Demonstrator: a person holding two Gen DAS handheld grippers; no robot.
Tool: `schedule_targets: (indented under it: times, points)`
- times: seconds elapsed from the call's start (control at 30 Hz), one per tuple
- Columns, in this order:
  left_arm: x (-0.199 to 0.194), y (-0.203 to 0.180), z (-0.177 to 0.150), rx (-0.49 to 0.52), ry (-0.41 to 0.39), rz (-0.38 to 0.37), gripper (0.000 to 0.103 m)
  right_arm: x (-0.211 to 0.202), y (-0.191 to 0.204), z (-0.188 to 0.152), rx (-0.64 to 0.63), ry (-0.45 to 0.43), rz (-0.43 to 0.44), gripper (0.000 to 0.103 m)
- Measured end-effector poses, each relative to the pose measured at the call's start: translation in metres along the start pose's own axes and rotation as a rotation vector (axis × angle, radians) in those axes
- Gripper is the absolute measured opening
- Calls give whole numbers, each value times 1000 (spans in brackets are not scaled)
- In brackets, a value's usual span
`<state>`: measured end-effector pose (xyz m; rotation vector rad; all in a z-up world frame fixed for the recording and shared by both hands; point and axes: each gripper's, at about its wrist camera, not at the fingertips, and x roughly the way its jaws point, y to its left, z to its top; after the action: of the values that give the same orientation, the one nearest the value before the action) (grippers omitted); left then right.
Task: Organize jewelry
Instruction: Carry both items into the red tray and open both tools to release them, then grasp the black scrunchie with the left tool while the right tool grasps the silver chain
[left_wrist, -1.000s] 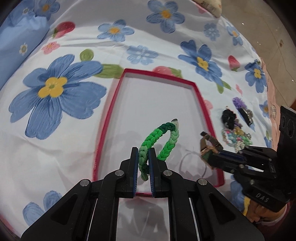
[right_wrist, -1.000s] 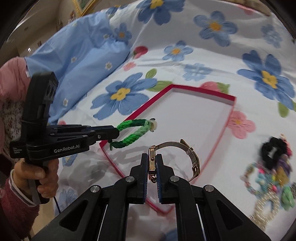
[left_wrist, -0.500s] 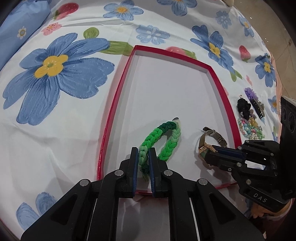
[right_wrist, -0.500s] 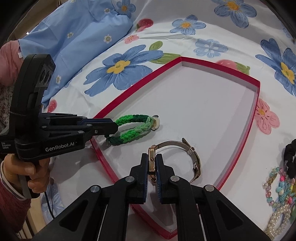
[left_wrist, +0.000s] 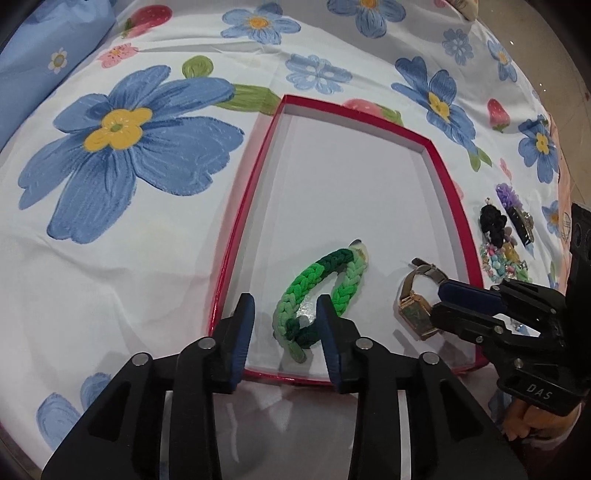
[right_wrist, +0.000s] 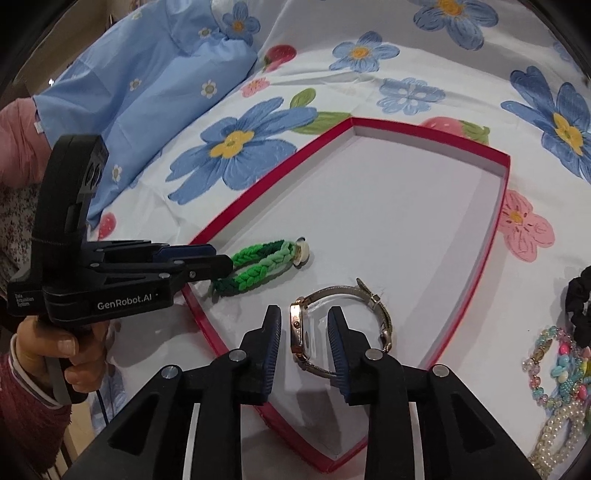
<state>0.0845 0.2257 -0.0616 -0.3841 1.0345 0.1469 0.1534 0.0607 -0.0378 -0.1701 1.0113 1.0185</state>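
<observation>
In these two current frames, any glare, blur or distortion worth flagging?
Left wrist view: sharp, strong fisheye bowing of the red tray's rim, dark vignette corners, soft shadows beneath the green braided bracelet. Right wrist view: equally sharp, the watch case catches mild glare.

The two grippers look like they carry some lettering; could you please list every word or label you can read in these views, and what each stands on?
"GenRobot.AI": white print on the side of the left gripper, seen from the right wrist view.
"DAS": pale letters on the body of the right gripper, seen from the left wrist view.
A small three-line white label at the rear of the left gripper: too small to read surely.
The red tray and the watch show no readable text.
</observation>
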Motion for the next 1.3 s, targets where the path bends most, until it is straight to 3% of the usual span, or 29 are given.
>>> schedule_targets:
  times: [0.33,0.53,1.3]
  points:
    - [-26,-23,1,-5,-68,-39,50,-56,-19,-17,98,-103,-17,30]
    - [-36,-50,-1,23,-88,-75,51,-91,-40,-33,169,-166,-52,37]
    - [-23,-154,1,179,-42,-159,53,-188,-130,-104,385,-300,-247,41]
